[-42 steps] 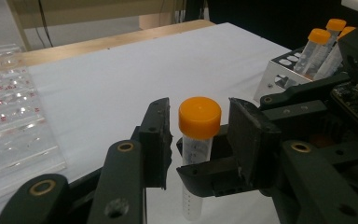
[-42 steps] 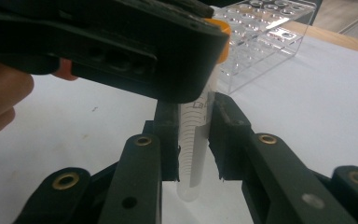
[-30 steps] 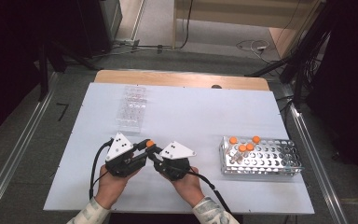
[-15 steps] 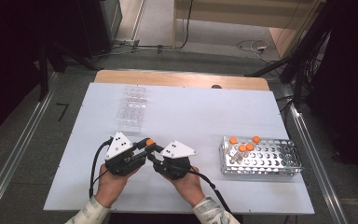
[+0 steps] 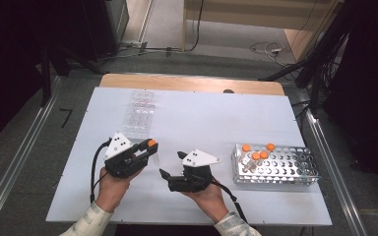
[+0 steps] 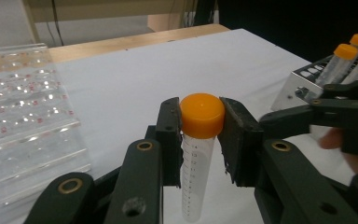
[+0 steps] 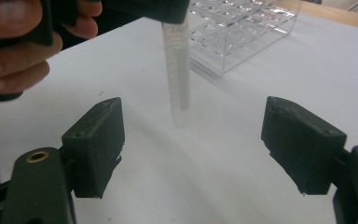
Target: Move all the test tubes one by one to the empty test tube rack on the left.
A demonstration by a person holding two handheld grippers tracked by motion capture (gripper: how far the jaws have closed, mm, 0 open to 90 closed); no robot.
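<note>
A clear graduated tube with an orange cap (image 6: 202, 114) stands upright in my left gripper (image 6: 200, 135), whose jaws are shut on it just under the cap. In the high view that left gripper (image 5: 150, 147) is at the table's front left, with the orange cap (image 5: 151, 143) at its tip. My right gripper (image 5: 171, 164) sits just to its right; its jaws have just been opening and are now spread wide, with nothing between them. In the right gripper view the tube (image 7: 177, 70) hangs a little beyond the open right gripper (image 7: 193, 144), clear of both pads.
A metal tube rack (image 5: 295, 169) with several orange-capped tubes (image 5: 256, 152) stands at the front right. A clear plastic rack (image 5: 140, 115) lies behind the left gripper. The white table top (image 5: 216, 118) has free room in its middle.
The right gripper has let go of the tube, opened wide and drawn back to the right. The left gripper keeps the tube and has hardly moved.
</note>
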